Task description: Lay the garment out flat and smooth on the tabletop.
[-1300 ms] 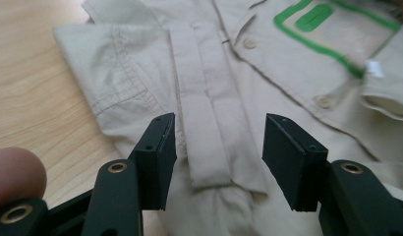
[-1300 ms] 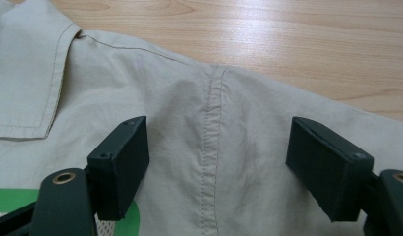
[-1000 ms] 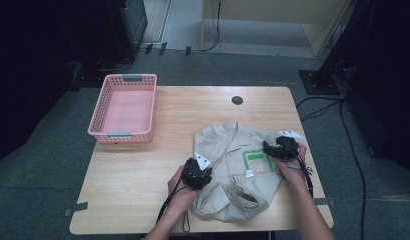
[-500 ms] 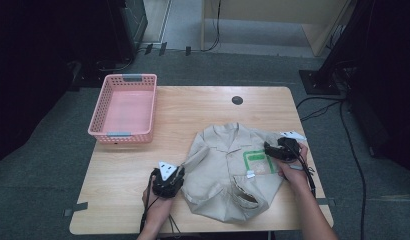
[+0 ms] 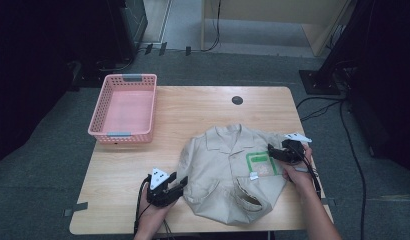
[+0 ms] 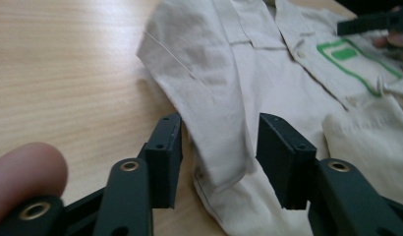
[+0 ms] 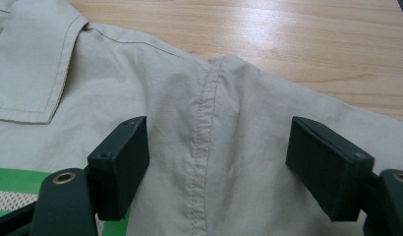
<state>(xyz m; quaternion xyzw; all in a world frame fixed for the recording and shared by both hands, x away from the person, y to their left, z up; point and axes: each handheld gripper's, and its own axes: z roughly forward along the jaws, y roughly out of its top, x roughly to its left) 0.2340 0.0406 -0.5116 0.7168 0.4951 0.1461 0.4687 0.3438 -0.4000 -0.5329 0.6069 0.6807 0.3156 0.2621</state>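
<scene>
1. Shirt (image 5: 233, 172) lies rumpled on the table's (image 5: 203, 107) near right half, partly spread, I judge.
2. My left gripper (image 6: 216, 162) has just been opening; its sleeve hem sits loose between the released jaws.
3. My right gripper (image 7: 216, 162) straddles the shoulder seam, unclenched.
4. Pink basket (image 5: 124, 107) waits, well apart.
</scene>
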